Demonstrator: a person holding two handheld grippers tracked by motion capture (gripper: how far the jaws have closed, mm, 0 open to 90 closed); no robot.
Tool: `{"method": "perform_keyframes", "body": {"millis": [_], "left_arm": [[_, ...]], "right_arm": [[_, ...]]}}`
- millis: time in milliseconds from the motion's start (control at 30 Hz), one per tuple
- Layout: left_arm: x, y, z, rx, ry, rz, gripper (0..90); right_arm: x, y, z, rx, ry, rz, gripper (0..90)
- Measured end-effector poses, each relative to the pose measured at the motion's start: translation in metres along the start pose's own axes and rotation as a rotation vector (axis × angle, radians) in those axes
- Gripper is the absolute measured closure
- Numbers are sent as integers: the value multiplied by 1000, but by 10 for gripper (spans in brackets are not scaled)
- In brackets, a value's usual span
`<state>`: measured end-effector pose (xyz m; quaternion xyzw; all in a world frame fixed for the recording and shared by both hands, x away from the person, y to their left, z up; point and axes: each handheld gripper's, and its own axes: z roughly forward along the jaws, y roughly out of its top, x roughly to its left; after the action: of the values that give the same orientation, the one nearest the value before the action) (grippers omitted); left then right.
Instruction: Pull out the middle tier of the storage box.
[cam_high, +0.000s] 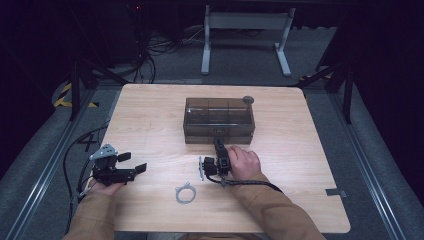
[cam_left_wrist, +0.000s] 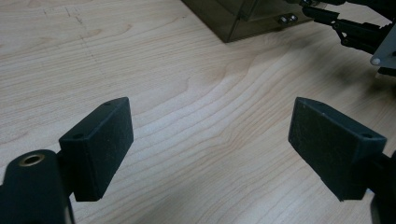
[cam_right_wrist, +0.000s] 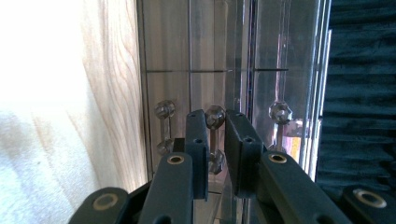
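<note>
- A wooden table (cam_high: 150, 115) bears a smoky transparent drawer box (cam_high: 219, 118) at its middle.
- The right gripper (cam_high: 219, 148) points away from the person, its tip at the box's near face; its jaw state is unclear here.
- The left gripper (cam_high: 134, 162) rests near the table's left edge, jaws spread, pointing right.
- A small grey cable coil (cam_high: 185, 193) lies near the front edge, between the hands.

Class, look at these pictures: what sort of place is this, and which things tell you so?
Probably a lab or recording studio: dark curtained walls, loose cables on the carpeted floor, metal rails beside the wooden table, and hazard tape at a frame's foot.
</note>
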<state>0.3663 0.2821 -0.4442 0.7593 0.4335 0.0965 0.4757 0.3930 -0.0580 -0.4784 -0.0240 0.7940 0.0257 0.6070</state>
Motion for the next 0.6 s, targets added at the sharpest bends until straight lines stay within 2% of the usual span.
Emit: {"method": "perform_keyframes", "body": {"millis": [600], "left_arm": [[0, 0, 0, 3, -2, 1, 148]], "right_arm": [[2, 1, -13, -3, 17, 6, 804]]}}
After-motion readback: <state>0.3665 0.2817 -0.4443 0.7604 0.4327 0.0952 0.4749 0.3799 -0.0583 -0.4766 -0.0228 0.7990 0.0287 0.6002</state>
